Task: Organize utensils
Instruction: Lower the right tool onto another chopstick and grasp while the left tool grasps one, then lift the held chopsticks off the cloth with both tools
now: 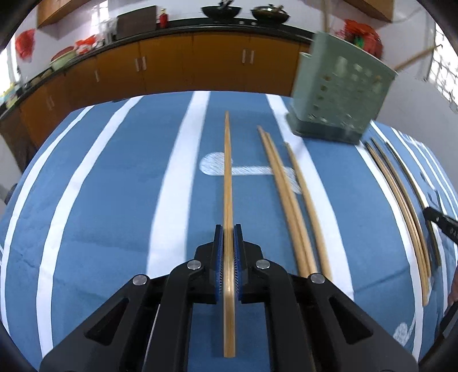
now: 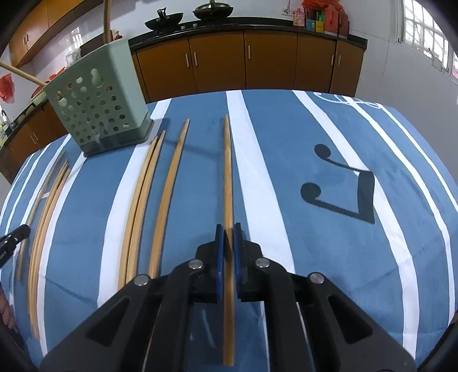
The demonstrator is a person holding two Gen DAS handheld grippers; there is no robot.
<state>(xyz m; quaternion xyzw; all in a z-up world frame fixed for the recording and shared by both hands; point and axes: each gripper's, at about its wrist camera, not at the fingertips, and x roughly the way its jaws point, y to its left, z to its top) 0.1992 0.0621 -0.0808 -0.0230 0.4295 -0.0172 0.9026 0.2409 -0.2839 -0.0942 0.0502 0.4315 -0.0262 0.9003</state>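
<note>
**Inspector A:** What did each claw have at the moment of inspection?

**Inspector B:** The left gripper point(image 1: 228, 229) was pinching one bamboo chopstick point(image 1: 227, 171) between its blue pads, the stick running straight up the centre of the left wrist view. The right gripper point(image 2: 228, 229) was likewise closed on a second chopstick point(image 2: 227, 171), centred in the right wrist view. Each stick lay lengthwise along the fingers, which I judged suited to carrying it point-first toward the holder.

**Inspector A:** And the holder?

**Inspector B:** A pale green perforated utensil holder point(image 2: 98, 108) stood upright on the cloth, upper left of the right wrist view and upper right of the left. At least two sticks already leaned out of its top. Whether either held stick had left the cloth, I could not tell.

**Inspector A:** Remaining stock?

**Inspector B:** In the right wrist view, three loose chopsticks point(image 2: 146, 200) lay left of centre, and a further bundle point(image 2: 45, 214) at the far left edge, all roughly parallel and near the holder. I judged the task part done.

**Inspector A:** Surface and room?

**Inspector B:** A blue tablecloth point(image 2: 286, 137) with white stripes and a black music note point(image 2: 340, 186) at right. Behind it, orange-brown cabinets point(image 2: 217, 63) under a dark counter carrying two woks point(image 2: 164, 21); a window at upper right.
</note>
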